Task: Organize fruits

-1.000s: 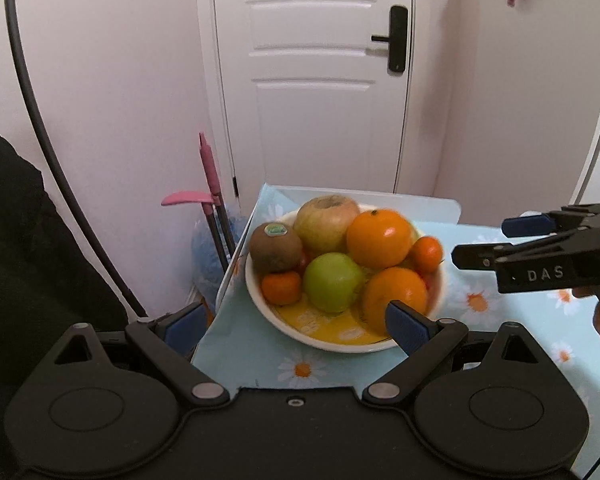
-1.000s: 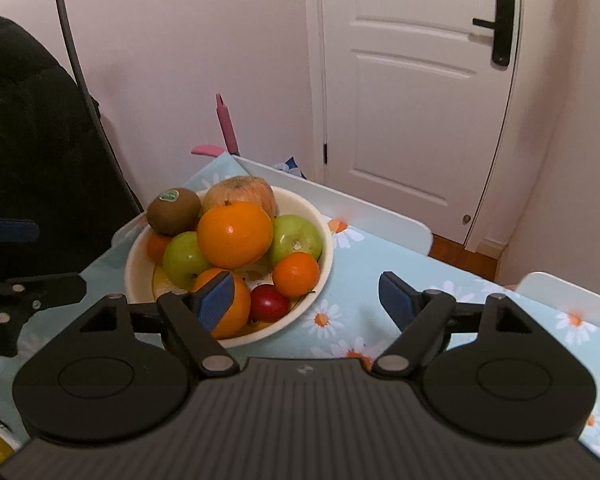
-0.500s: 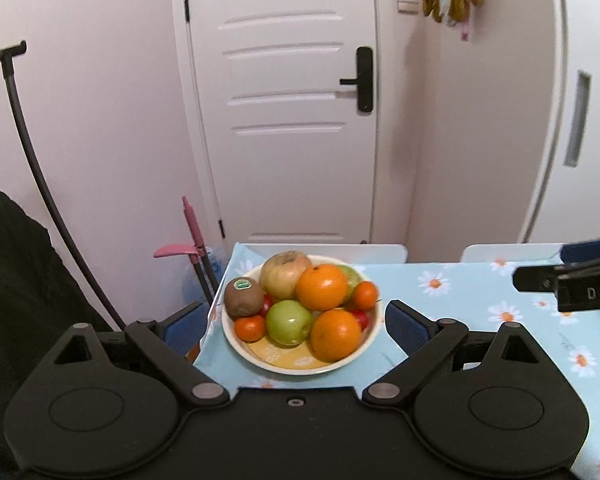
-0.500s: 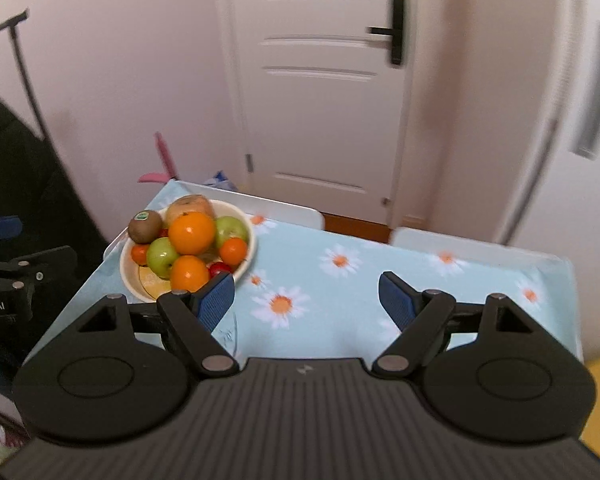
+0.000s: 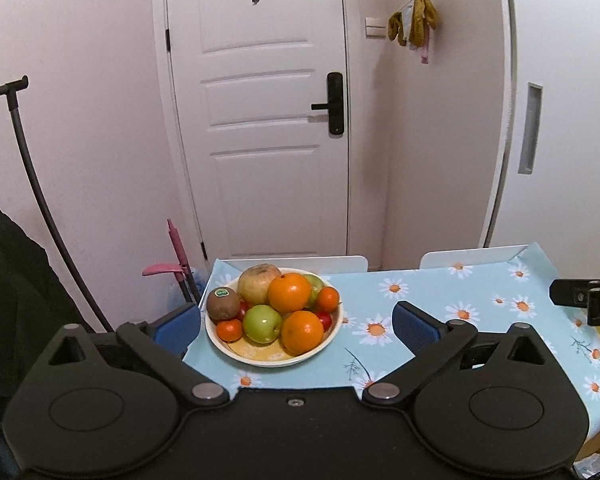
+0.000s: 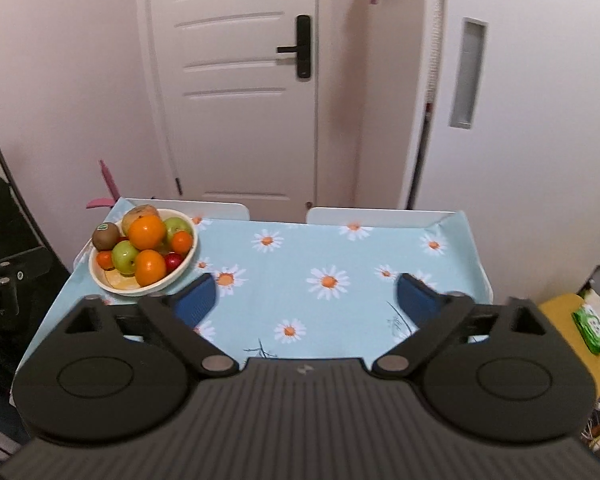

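Bowl (image 5: 274, 354) of fruit at far-left corner of worktop (image 6: 340, 256), on daisy-print cloth. Inside, piled: kiwi (image 5: 223, 303) at left rim, two oranges (image 5: 289, 293), green apple (image 5: 262, 323), small tangerines, red fruit partly hidden. Left gripper (image 5: 296, 326) released, jaws just widened, bowl seen between its fingers but untouched. Right gripper (image 6: 306, 298) released, jaws just widened, nothing between them, only bare cloth; bowl off to its left. Green packet (image 6: 592, 328) on yellow surface beyond right edge.
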The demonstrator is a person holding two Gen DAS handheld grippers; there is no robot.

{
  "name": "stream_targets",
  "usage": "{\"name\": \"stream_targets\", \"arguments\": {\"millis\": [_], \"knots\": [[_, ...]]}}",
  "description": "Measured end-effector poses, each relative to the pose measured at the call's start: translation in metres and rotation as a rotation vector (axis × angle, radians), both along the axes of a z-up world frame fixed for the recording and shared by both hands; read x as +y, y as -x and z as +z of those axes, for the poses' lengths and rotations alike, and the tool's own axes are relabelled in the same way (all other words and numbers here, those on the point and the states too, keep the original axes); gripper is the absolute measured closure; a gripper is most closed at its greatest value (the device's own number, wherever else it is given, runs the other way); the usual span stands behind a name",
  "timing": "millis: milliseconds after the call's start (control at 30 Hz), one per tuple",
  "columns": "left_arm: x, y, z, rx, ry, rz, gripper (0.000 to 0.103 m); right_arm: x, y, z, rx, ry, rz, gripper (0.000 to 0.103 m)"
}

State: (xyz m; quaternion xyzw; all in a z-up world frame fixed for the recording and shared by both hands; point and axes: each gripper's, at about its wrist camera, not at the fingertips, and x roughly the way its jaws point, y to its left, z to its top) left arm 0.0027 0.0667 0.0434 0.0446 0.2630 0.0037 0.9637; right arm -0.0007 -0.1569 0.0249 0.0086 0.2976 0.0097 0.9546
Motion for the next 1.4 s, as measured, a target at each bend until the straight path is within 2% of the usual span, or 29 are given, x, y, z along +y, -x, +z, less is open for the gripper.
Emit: {"name": "stream_targets", "arguments": {"millis": [467, 1400], "knots": [[-0.006, 0.015, -0.001, -0.02, -0.019, -0.028, 0.0, -0.004, 0.019, -0.003, 0.006, -0.008, -0.056, 0.0], [-0.007, 0.011, -0.003, -0.021, -0.036, -0.037, 0.0, -0.004, 0.013, -0.006, 0.026, -0.013, -0.042, 0.0]]}}
